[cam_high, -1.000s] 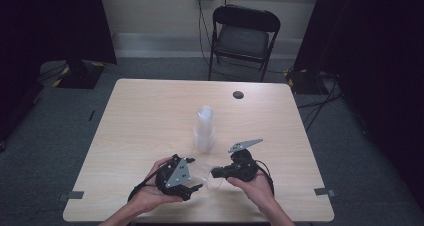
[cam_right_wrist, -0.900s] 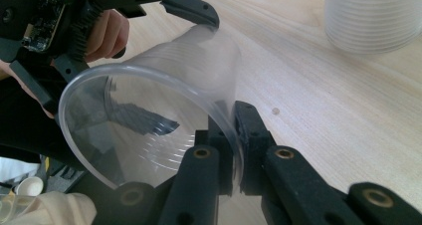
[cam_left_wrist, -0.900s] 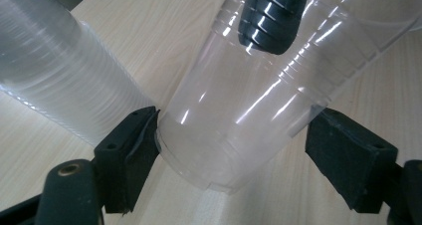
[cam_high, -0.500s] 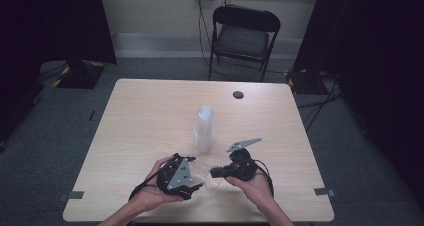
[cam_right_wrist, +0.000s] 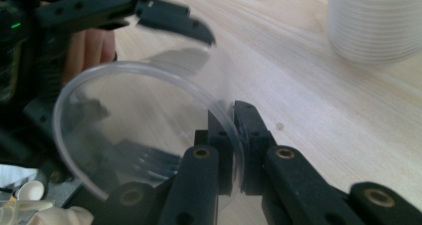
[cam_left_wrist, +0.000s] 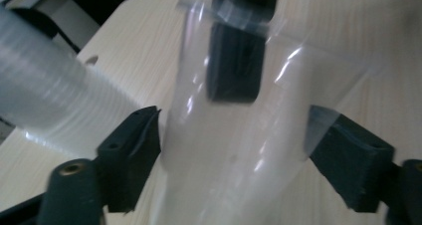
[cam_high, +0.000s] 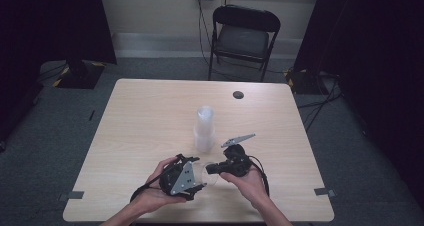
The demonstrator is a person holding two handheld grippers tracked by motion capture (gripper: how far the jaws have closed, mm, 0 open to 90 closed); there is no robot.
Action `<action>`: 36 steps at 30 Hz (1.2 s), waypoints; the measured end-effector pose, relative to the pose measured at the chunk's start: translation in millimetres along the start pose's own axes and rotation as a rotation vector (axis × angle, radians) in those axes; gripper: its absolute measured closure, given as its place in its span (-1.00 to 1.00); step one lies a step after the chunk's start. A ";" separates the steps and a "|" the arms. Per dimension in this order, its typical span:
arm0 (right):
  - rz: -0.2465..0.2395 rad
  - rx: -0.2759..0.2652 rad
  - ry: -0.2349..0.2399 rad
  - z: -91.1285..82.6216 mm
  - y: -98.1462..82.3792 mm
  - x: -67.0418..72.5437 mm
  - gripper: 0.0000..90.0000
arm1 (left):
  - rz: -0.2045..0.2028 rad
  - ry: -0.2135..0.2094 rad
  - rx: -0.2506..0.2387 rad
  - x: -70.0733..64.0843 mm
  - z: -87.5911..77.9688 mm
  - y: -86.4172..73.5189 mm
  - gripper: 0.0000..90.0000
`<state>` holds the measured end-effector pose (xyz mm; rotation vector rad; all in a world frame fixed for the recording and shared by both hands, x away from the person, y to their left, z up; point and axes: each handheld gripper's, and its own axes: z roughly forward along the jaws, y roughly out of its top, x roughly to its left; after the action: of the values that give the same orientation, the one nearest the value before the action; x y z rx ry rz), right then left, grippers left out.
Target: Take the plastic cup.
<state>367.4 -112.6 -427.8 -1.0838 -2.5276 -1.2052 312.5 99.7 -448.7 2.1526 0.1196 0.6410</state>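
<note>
— Where was the clear cup (cam_right_wrist: 144, 130)?

— Off the surface (cam_high: 150, 121), rim pinched in the clenched right tool (cam_right_wrist: 234, 135). The left tool (cam_left_wrist: 234, 150) straddled its body, closing in; pads probably not pressing yet. It should have squeezed gently, clear of the cup stack (cam_high: 204, 128) behind.

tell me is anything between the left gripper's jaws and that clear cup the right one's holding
Nothing visible is. The clear cup sits between the left gripper jaws, which have just been closing, with only small gaps at each pad. The right gripper is pinching its rim from the far side, clear of those jaws.
</note>
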 end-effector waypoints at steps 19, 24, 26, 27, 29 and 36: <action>0.054 0.044 0.006 17.7 1.3 4.2 0.92 | 0.022 -0.004 -0.010 -11.1 1.9 4.7 -0.43; 0.061 0.041 0.001 18.9 1.0 3.9 0.91 | 0.004 0.005 -0.008 -11.0 1.4 3.4 -0.42; 0.062 0.041 0.002 18.4 1.0 4.1 0.90 | -0.030 -0.001 -0.025 -11.1 0.7 3.6 -0.40; 0.062 0.034 0.004 18.0 0.9 4.4 0.88 | -0.041 -0.002 -0.021 -10.5 -0.5 3.9 -0.39; 0.062 0.027 0.002 17.0 0.9 4.8 0.83 | -0.057 0.001 -0.028 -10.0 -1.9 4.5 -0.37; 0.058 -0.032 0.003 10.1 1.1 4.9 0.73 | -0.124 0.002 -0.062 -7.6 -2.3 -1.8 -0.35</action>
<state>366.3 -102.2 -431.9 -1.1527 -2.4649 -1.2347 305.1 100.1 -452.0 2.0668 0.2299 0.5677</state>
